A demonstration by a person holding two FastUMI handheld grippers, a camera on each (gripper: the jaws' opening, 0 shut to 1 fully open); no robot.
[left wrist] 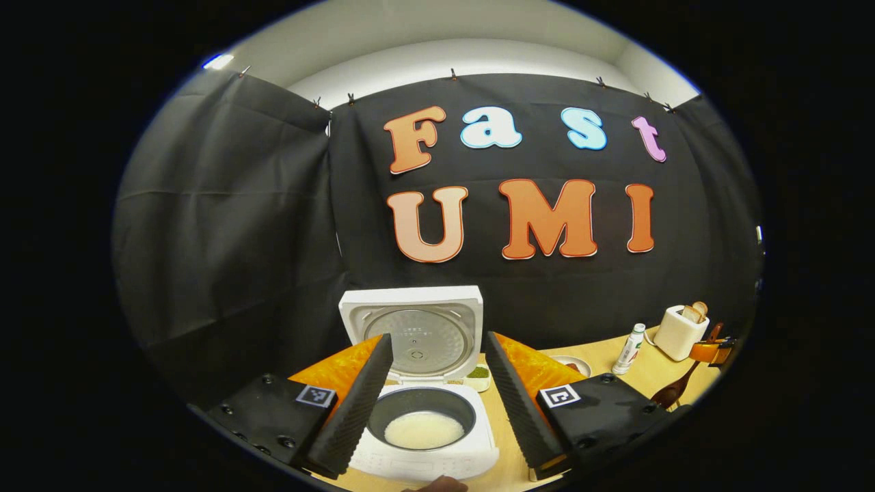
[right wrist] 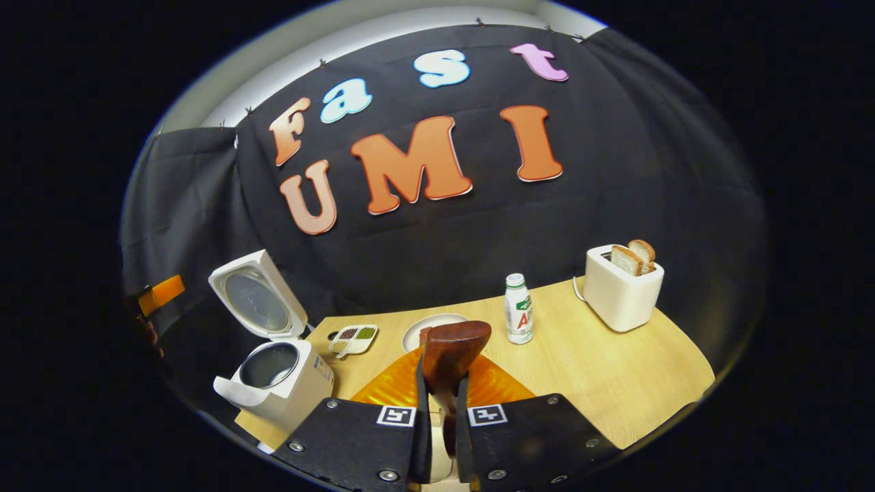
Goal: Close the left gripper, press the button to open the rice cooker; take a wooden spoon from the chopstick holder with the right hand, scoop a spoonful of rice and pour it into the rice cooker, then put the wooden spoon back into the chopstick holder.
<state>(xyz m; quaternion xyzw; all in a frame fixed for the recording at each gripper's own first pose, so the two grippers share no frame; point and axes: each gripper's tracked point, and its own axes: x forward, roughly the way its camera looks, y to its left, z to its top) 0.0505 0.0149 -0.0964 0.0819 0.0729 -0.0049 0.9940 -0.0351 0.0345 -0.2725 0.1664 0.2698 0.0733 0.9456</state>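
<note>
Two jaws of the right gripper (right wrist: 437,410) are clenched on the dark brown wooden spoon (right wrist: 451,352), bowl sticking up ahead of them over the light wooden counter (right wrist: 601,383). Left gripper (left wrist: 437,403) jaws are spread wide, hovering above the white rice cooker (left wrist: 424,437), lid up, white rice (left wrist: 424,430) inside its dark pot.

rice cooker (right wrist: 277,379): on the table (right wrist: 601,369), at 9 o'clock from the plate, lid up behind the pot
rice (left wrist: 424,430): in the pot
condiment tray (right wrist: 353,339): between cooker and plate (right wrist: 420,329)
bottle (right wrist: 519,309): at 3 o'clock from the plate
toaster (right wrist: 618,290): at 3 o'clock from the bottle, bread (right wrist: 632,258) in its slots
</note>
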